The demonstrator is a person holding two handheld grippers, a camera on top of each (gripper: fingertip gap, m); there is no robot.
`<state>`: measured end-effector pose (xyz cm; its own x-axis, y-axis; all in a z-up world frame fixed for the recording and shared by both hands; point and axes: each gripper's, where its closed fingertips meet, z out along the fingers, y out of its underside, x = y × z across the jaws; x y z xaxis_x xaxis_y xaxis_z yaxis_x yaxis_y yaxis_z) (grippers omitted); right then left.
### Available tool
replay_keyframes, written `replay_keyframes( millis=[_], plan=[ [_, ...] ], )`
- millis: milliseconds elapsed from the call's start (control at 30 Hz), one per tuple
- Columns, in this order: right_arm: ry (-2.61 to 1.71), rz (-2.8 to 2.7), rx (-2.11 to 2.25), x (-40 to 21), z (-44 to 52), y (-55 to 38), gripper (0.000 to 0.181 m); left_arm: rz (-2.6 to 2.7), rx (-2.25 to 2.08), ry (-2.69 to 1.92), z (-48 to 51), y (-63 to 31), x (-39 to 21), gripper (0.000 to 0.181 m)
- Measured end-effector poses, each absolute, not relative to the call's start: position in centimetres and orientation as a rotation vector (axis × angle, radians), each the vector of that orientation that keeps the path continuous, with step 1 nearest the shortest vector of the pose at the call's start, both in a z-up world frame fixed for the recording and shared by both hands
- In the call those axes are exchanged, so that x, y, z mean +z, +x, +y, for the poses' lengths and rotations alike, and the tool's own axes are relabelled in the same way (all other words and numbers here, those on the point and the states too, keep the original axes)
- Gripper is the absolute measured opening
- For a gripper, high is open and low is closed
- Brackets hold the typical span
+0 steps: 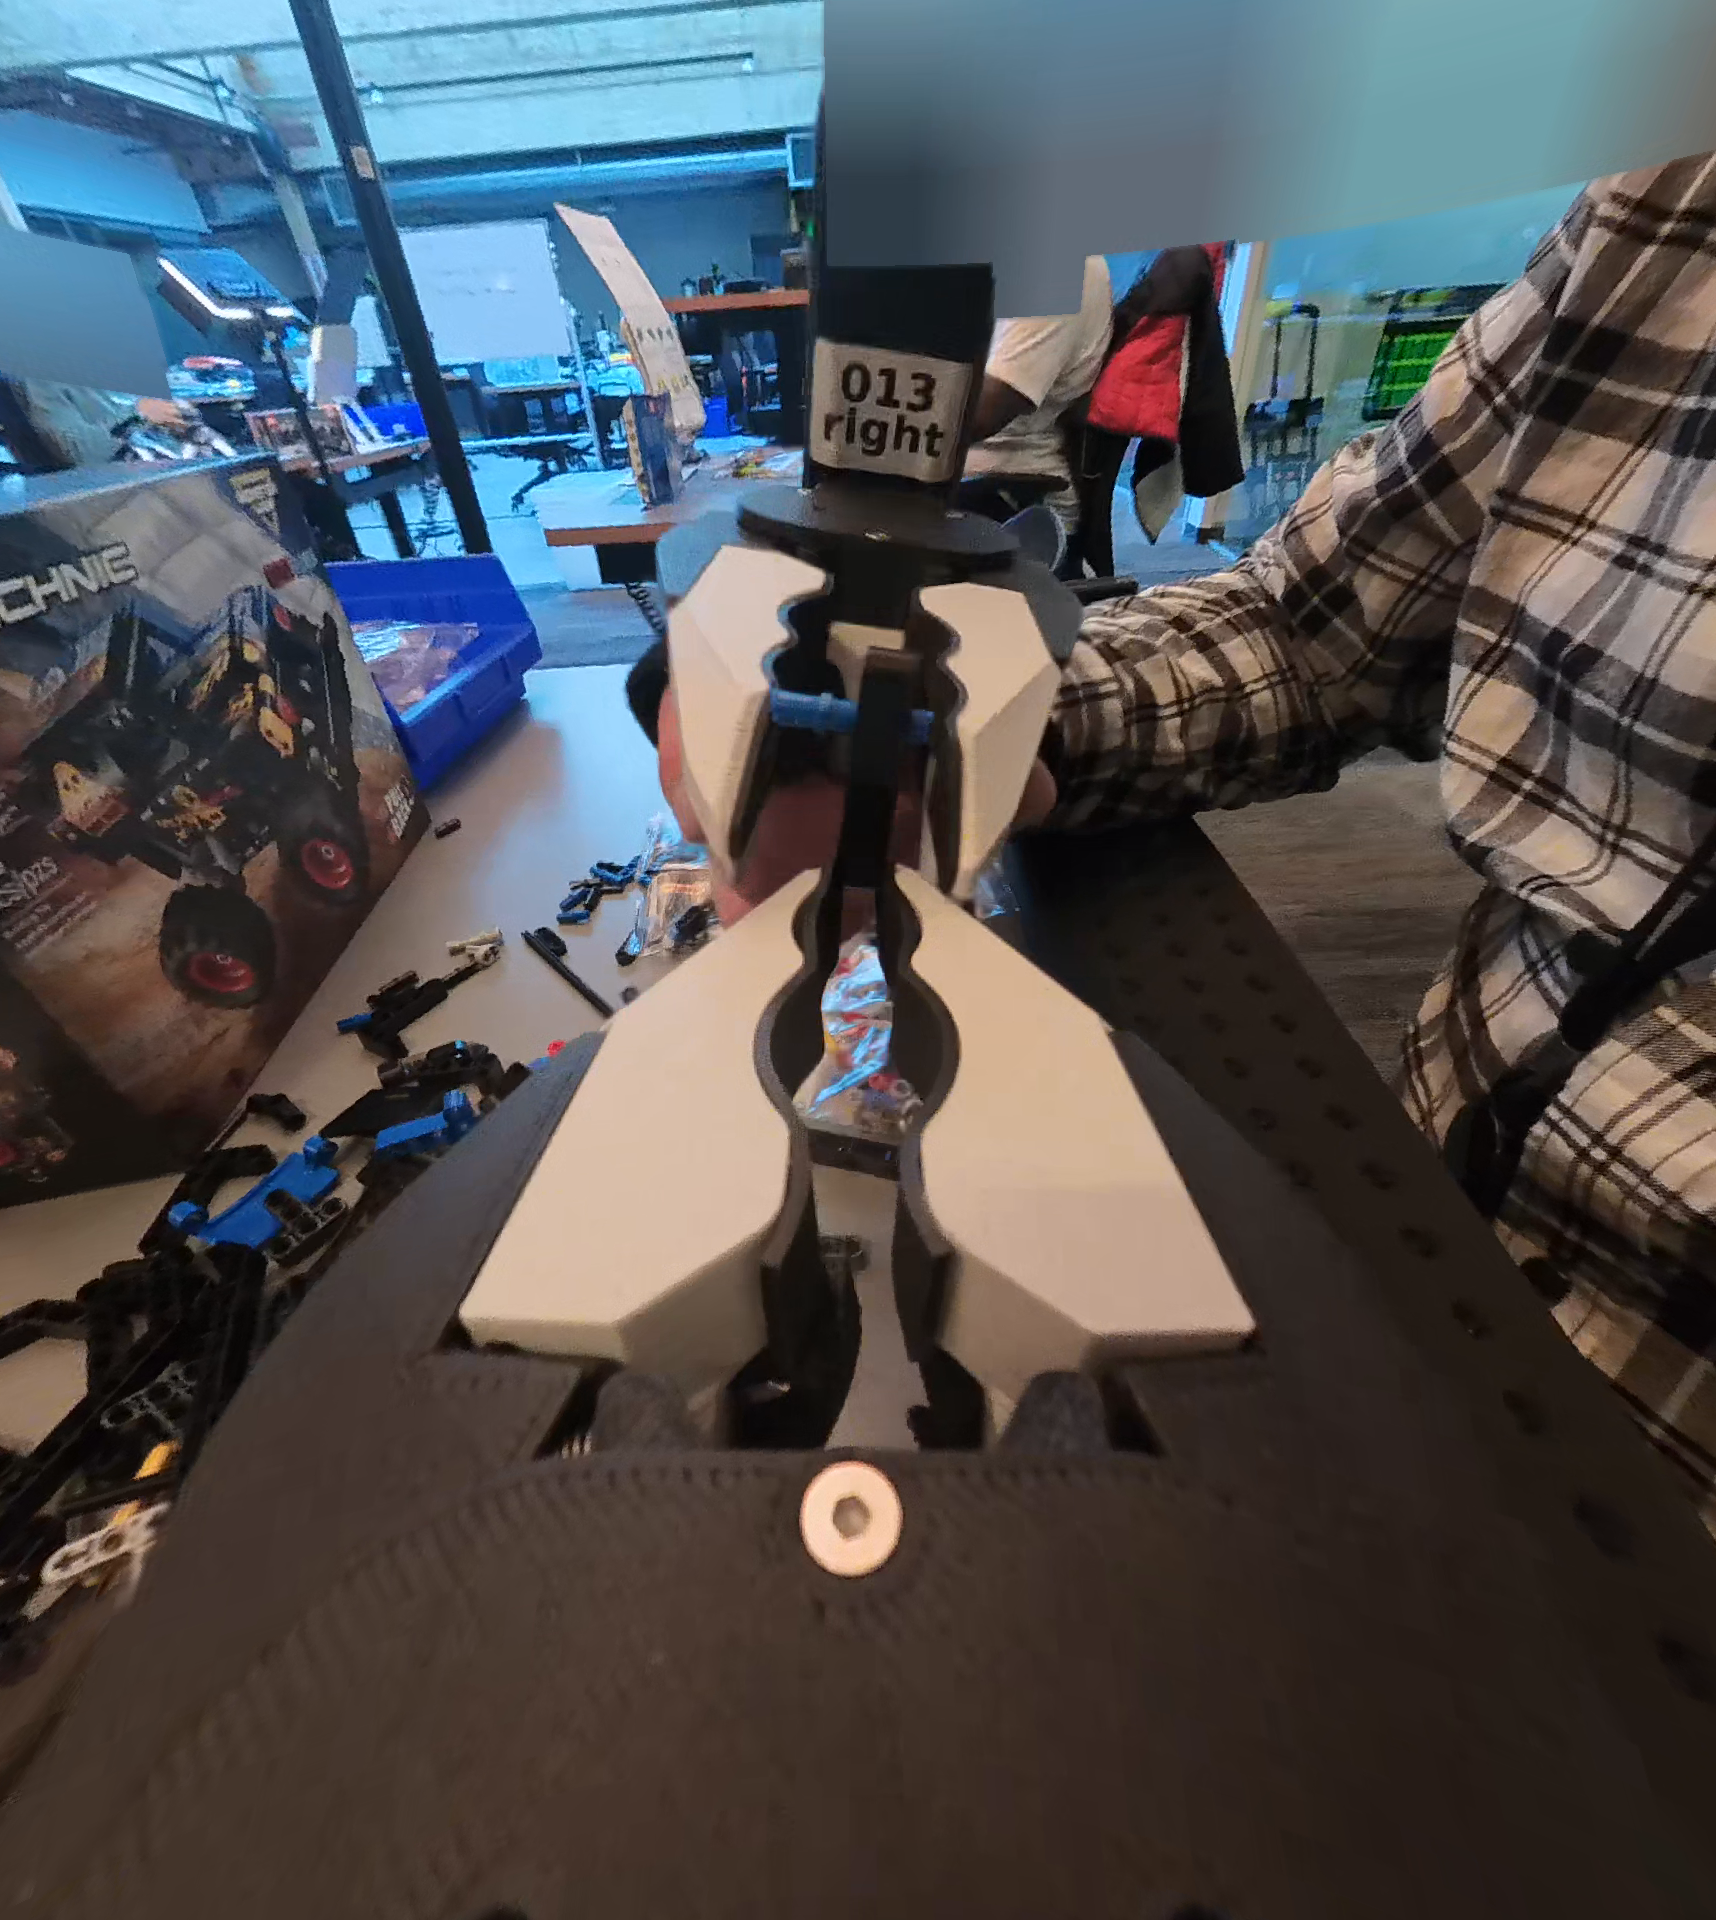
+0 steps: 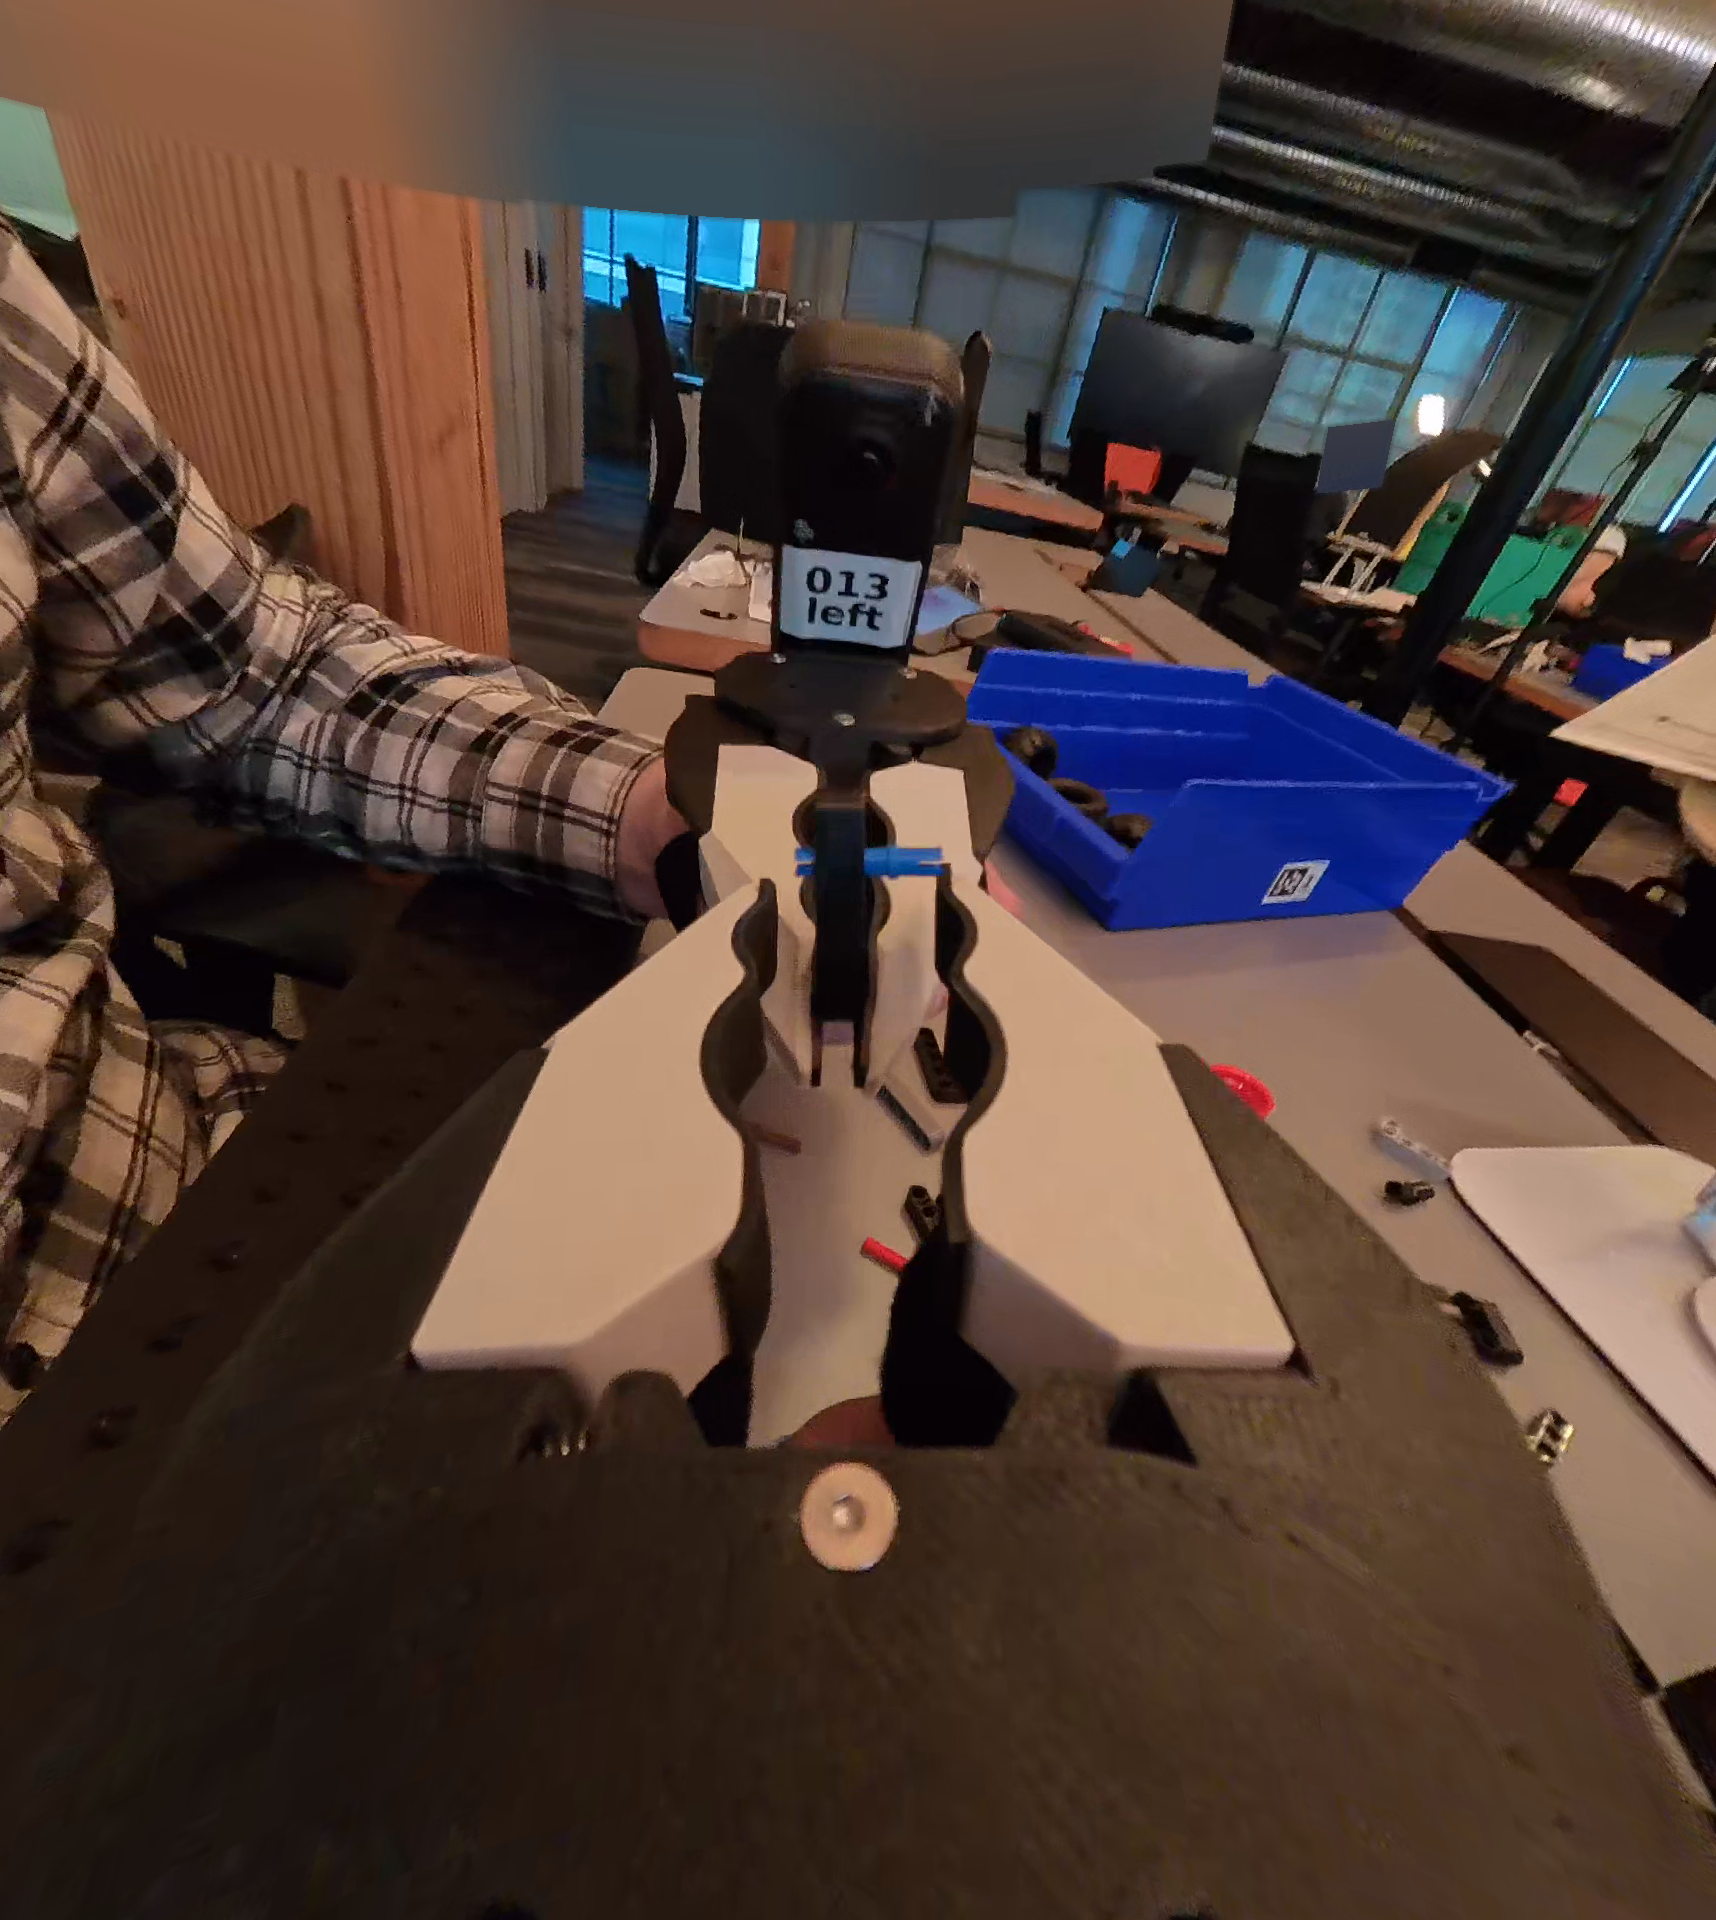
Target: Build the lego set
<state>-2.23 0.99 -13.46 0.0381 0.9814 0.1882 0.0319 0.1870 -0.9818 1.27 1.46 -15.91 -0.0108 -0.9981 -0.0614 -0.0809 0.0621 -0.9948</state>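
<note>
In the left wrist view, the set's box (image 1: 121, 790) stands at the left edge on the grey table (image 1: 521, 790), with loose black and blue pieces (image 1: 256, 1195) scattered below it and a blue bin (image 1: 449, 644) behind. At centre frame the left gripper (image 1: 859, 914) pinches the lower end of an upright black beam (image 1: 869, 769), jaws narrow. Just above, the right gripper (image 1: 849, 727), facing it, seems to clamp a blue pin (image 1: 812, 711) that passes through the beam, though its tips are partly hidden. A plaid sleeve (image 1: 1353, 623) fills the right.
</note>
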Motion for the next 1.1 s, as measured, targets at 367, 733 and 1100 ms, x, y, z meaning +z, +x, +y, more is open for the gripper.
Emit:
replay_keyframes(
  millis=[367,733,1100],
  plan=[
    [-1.053,-1.280,0.991,-12.5,0.8,-2.1,0.023,1.308,-1.179,-1.206,0.9,1.7,-15.8,0.005],
    [-0.984,-1.318,0.953,-11.9,0.0,-2.3,0.033,1.280,-1.345,-1.167,0.0,1.7,-14.7,0.005],
    [-0.959,-1.355,0.953,-11.7,-0.4,-2.1,0.022,1.302,-1.387,-1.142,-0.7,2.1,-14.5,0.005]
  ],
)
